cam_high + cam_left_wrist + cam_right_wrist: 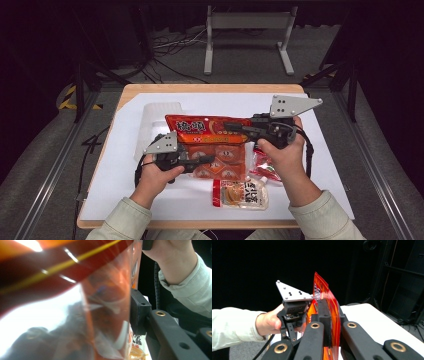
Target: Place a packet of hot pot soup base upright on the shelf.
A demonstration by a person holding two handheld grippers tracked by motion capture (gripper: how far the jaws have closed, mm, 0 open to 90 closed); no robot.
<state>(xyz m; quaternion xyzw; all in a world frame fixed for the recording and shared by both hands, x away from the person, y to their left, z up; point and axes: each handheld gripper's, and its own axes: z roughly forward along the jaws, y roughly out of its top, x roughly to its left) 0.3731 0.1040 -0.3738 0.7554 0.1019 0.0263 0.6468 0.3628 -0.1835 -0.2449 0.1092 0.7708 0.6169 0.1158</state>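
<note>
Both hands level over mid-table. Right tool clamped on red snack bag, left tool gripping its near-left part. White-covered table, dark room beyond.

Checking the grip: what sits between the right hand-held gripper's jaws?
In the right gripper view, the red snack bag stands clamped between the right hand-held gripper jaws.

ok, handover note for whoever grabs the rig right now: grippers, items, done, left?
Right gripper: shut on the red snack bag, gripping its upper right edge.
Left gripper: bag's lower part between its jaws; grip not confirmed.
Bag held up off the white table sheet.
On the sheet near the person: small red packet, pale sauce pouch. Clear plastic tray at far left.
Left: confirm the left grip; nothing placed yet.
</note>
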